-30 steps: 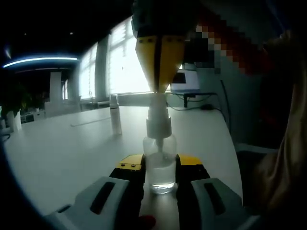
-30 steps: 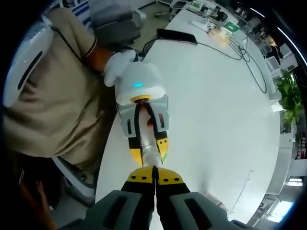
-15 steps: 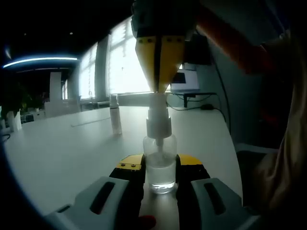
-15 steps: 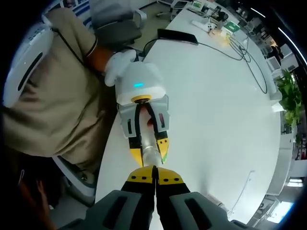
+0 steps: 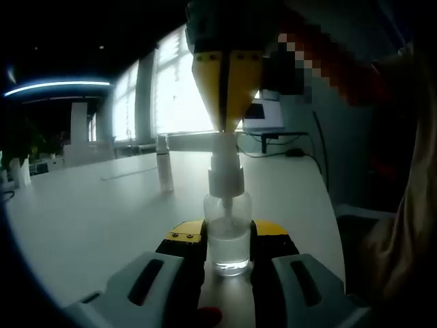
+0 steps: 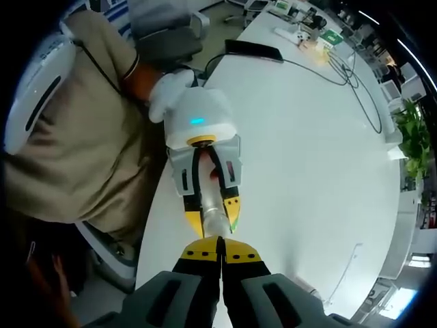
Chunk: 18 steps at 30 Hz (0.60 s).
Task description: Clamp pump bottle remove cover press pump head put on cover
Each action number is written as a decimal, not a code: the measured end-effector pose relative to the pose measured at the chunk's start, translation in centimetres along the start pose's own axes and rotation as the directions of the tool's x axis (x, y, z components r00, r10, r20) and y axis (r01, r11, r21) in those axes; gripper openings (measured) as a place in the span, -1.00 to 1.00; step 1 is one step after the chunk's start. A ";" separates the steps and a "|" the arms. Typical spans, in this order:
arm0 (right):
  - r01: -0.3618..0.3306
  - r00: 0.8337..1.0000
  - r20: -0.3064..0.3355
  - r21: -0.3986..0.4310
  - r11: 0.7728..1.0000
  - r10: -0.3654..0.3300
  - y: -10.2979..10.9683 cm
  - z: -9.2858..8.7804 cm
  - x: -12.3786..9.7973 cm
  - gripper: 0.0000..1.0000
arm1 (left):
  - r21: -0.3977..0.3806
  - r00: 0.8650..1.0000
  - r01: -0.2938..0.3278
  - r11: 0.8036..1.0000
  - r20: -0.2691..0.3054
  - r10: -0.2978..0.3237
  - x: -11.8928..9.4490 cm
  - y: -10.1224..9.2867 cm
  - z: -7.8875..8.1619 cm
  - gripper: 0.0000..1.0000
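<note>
White table (image 5: 82, 219) is lit by bright windows behind. Between the left gripper (image 5: 229, 239) jaws a clear pump bottle (image 5: 227, 239) is pinched upright. From above, the right gripper (image 5: 226, 123), jaws pressed together, is set on the pump head (image 5: 225, 174). Beyond the left gripper, a cover (image 5: 164, 164) is seen standing on the table.
</note>
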State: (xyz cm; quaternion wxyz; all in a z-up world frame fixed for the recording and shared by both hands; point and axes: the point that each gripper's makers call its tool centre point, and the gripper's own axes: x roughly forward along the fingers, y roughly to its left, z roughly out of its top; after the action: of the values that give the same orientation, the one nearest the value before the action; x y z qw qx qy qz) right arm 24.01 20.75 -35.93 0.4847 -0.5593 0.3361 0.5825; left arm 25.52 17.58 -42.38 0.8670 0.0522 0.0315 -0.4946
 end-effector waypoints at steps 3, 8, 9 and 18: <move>0.002 1.000 -0.011 -0.002 1.000 -0.002 0.1 0.0 0.3 -1.00 | 0.002 1.000 0.000 1.000 0.000 0.000 0.0 0.0 0.0 -0.69; -0.003 1.000 -0.026 0.006 1.000 0.004 0.2 -0.1 0.4 -1.00 | 0.003 1.000 0.000 1.000 0.000 0.000 0.1 0.0 0.0 -0.69; -0.004 1.000 -0.026 0.006 1.000 0.004 0.2 -0.1 0.4 -1.00 | 0.003 1.000 0.000 1.000 0.000 0.000 0.1 0.0 0.0 -0.69; -0.008 0.999 -0.041 0.005 1.000 0.008 0.3 -0.1 0.8 -1.00 | 0.003 1.000 -0.001 1.000 -0.001 0.001 0.1 0.0 0.0 -0.69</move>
State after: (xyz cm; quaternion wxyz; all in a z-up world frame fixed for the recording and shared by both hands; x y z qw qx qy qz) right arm 23.81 20.73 -36.73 0.4766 -0.5686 0.3498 0.5720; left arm 25.52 17.51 -42.39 0.8672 0.0538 0.0311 -0.4940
